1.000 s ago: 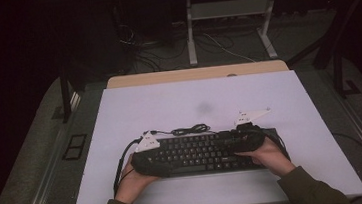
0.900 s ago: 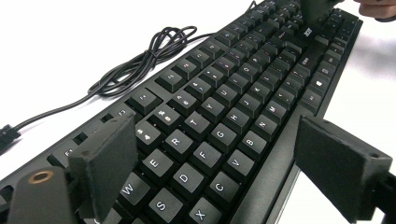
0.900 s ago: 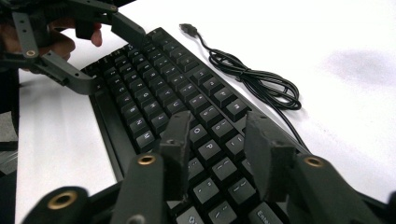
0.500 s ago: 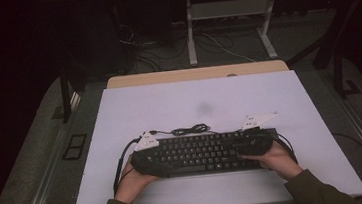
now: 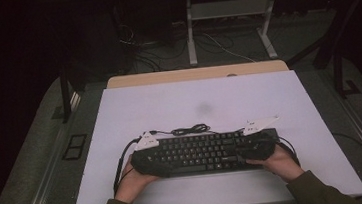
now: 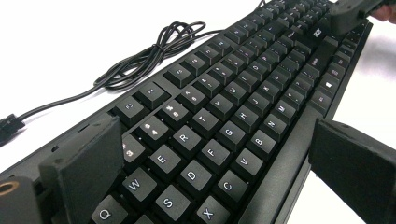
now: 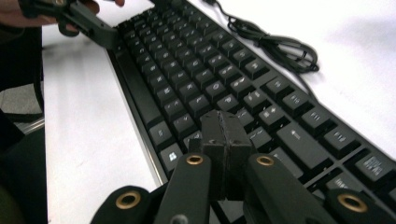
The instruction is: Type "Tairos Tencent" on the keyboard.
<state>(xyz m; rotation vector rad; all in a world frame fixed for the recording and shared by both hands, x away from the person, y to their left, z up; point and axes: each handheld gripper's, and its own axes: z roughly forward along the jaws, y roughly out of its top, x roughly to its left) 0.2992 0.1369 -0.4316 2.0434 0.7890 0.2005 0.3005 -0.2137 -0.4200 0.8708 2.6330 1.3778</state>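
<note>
A black keyboard lies across the near half of the white table, its black cable coiled just behind it. My left gripper is at the keyboard's left end. In the left gripper view it stands open, one jaw at the keyboard's far edge by the number row and the other off its near edge. My right gripper is at the right end. There it is shut, pads together with nothing between, its tip over the bottom key rows.
The white table top stretches bare behind the keyboard to a wooden strip at its back edge. The coiled cable ends in a plug lying on the table. Gripper leads loop beside each hand. A desk frame and floor wires lie beyond.
My right gripper and hand have slid a little to the right, toward the keyboard's right end. The left gripper and the keyboard have stayed where they were.
</note>
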